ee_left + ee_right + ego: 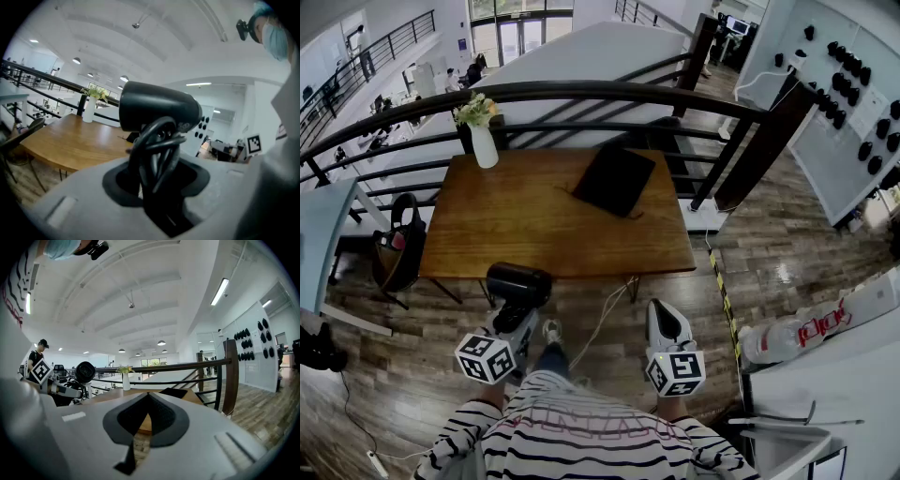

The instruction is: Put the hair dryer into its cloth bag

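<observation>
hair dryer (159, 110) handle hidden, wrapped by cord (162, 140)

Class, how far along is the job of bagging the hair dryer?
Done: the left tool grips the hair dryer by its cord-wrapped handle. In hand: it is held short of the table. Left: the cloth bag lies flat on the table, untouched; the right tool is shut and empty.

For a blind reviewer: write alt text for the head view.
The left gripper holds a black hair dryer before a wooden table; the right gripper is shut, empty. A black cloth bag and flower vase sit on it.
</observation>
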`<state>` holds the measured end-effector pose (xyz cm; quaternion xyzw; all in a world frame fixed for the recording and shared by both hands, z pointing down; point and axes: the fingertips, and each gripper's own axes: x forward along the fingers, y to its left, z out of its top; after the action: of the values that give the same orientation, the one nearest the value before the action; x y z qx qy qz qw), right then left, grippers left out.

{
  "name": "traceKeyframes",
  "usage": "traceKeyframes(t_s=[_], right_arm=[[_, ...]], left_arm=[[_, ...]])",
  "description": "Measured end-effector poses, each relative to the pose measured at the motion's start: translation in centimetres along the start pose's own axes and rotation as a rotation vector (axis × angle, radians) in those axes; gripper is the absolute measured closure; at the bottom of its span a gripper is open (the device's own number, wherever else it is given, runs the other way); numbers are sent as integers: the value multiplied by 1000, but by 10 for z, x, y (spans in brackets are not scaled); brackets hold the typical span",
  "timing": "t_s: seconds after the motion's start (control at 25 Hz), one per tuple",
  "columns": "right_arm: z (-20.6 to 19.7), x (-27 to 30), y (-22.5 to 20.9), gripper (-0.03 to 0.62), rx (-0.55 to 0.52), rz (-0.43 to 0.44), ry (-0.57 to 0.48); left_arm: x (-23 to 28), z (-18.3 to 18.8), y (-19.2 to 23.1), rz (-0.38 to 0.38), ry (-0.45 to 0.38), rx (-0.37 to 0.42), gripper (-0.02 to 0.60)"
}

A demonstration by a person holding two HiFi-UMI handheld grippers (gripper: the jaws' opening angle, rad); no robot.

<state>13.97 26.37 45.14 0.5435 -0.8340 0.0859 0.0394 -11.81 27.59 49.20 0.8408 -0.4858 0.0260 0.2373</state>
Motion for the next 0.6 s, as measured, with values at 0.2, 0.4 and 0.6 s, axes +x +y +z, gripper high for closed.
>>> traceKeyframes(t_s=[0.2,0.4,0.6], right_arm=[[8,23,-9,594,11,18,-22],[15,56,-23,594,23,-4,-27],[28,99,-42,594,27,-43,-37]], left_arm=[[28,14,10,-12,1,4,423],[60,28,26,-36,23,2,423],[100,51,51,-57,32,5,423]])
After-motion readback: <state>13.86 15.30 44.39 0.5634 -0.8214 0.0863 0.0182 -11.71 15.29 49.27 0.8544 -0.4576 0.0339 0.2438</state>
